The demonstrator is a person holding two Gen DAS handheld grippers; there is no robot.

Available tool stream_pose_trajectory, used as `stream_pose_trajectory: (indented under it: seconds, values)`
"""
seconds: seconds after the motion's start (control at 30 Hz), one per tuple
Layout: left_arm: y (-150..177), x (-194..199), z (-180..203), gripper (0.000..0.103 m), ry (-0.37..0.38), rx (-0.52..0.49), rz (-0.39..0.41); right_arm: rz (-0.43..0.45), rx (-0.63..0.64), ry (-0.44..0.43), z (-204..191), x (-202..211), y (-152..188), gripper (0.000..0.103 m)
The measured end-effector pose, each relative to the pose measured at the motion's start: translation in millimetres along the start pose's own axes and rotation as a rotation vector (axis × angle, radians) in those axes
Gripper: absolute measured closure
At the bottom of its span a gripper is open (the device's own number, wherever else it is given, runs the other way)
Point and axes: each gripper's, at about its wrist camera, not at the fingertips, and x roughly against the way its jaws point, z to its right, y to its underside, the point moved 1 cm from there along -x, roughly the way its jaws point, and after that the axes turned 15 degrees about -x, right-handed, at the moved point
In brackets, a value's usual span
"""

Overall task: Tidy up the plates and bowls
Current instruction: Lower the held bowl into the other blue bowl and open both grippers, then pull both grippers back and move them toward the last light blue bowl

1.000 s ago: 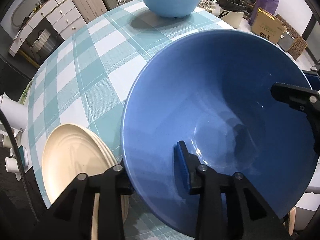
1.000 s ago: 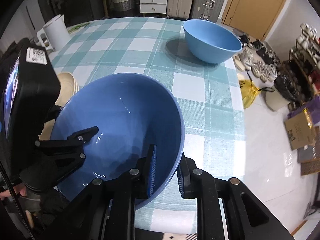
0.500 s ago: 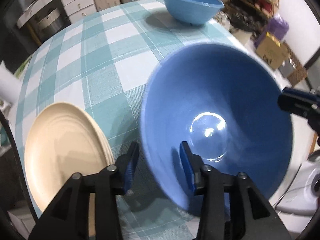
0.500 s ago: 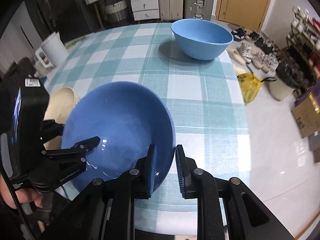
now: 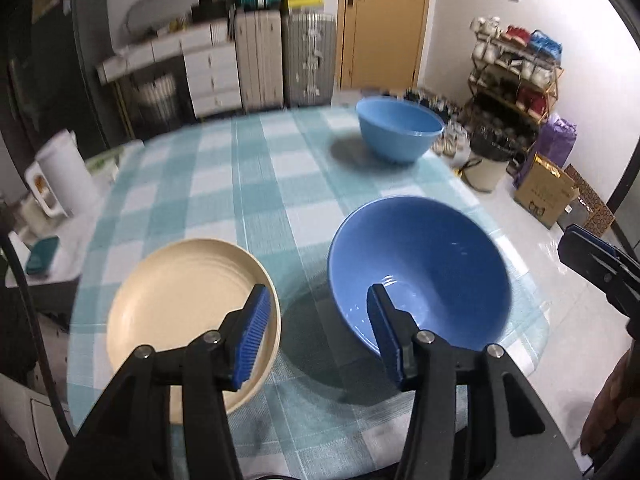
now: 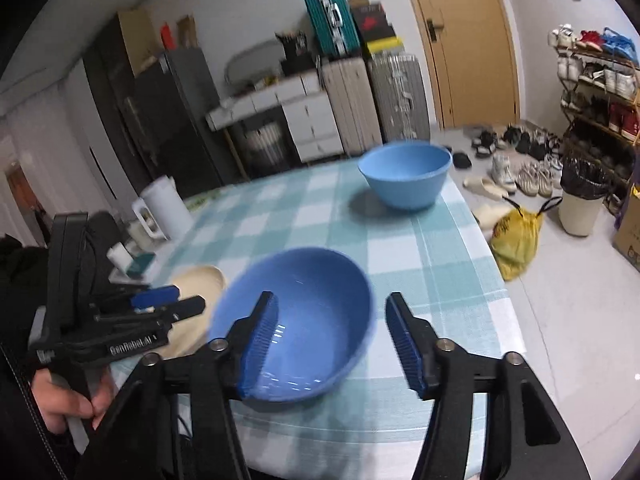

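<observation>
A dark blue bowl sits upright on the checked tablecloth near the table's front edge. Just left of it lies a stack of cream plates. A lighter blue bowl stands at the far right of the table. My left gripper hovers above the gap between the plates and the dark bowl, jaws opening, nothing between them. My right gripper hangs over the dark bowl's near rim, jaws opening wide and clear of the rim. The left gripper also shows in the right wrist view, held by a hand.
A white kettle and a small teal item sit at the table's left side. Beyond the table's right edge are a yellow bag, a bin, shoes and a cardboard box.
Both grippers let go of the dark blue bowl's rim and pulled back and upward. The bowl now rests on the table, and both pairs of jaws stand wider apart.
</observation>
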Motion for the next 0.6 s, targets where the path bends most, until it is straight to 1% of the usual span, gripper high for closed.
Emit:
stream_pose_trajectory:
  seconds: [0.03, 0.07, 0.1, 0.13, 0.17, 0.2, 0.23, 0.27, 0.33, 0.37, 0.43, 0.47, 0.5, 0.53, 0.6]
  values:
    - [2.4, 7.4, 3.1, 0.050, -0.011, -0.001, 0.022, 0.033, -0.008, -0.021, -2.7, 7.3, 4.4, 0.030]
    - [3.6, 10.9, 4.6, 0.049, -0.018, 0.001, 0.037, 0.057, -0.001, -0.027, -4.6, 12.9, 8.2, 0.029]
    - [5.7, 17.0, 7.8, 0.043, -0.018, -0.002, 0.056, 0.090, 0.018, -0.042, -7.0, 19.2, 13.3, 0.029]
    - [8.1, 22.0, 10.6, 0.031, -0.018, -0.003, 0.073, 0.106, 0.021, -0.048, -7.8, 24.6, 16.9, 0.029]
    - [10.0, 26.0, 13.2, 0.023, -0.028, -0.004, 0.090, 0.123, 0.005, -0.058, -6.6, 29.9, 20.3, 0.029]
    - [12.9, 32.1, 16.7, 0.012, -0.047, -0.008, 0.119, 0.133, -0.011, -0.071, -4.8, 34.8, 23.0, 0.027]
    - [15.1, 37.4, 19.9, 0.012, -0.067, -0.014, 0.148, 0.145, -0.025, -0.082, -3.1, 39.4, 25.6, 0.020]
    - [17.6, 43.4, 24.3, 0.012, -0.089, -0.027, 0.177, 0.163, -0.031, -0.075, -2.2, 44.8, 29.2, 0.017]
    - [20.5, 51.5, 33.4, 0.011, -0.112, -0.058, 0.204, 0.210, -0.028, -0.043, -2.2, 53.3, 37.0, 0.015]
    - [22.9, 55.0, 37.2, 0.010, -0.126, -0.064, 0.214, 0.220, -0.022, -0.035, -3.2, 55.8, 41.3, 0.015]
    - [27.0, 59.7, 42.1, 0.002, -0.144, -0.062, 0.229, 0.227, -0.011, -0.021, -5.8, 59.6, 48.3, 0.014]
    - [30.3, 63.9, 43.8, 0.002, -0.167, -0.054, 0.246, 0.238, -0.006, -0.014, -7.5, 62.5, 52.5, 0.014]
    - [33.2, 67.1, 45.7, 0.001, -0.175, -0.050, 0.265, 0.247, -0.004, -0.009, -7.8, 65.2, 55.8, 0.012]
    - [35.7, 69.4, 46.9, 0.000, -0.178, -0.047, 0.279, 0.258, 0.000, -0.001, -8.7, 68.8, 60.2, 0.007]
    - [41.4, 72.7, 49.4, 0.000, -0.184, -0.042, 0.294, 0.286, 0.008, 0.005, -10.6, 74.6, 68.2, 0.002]
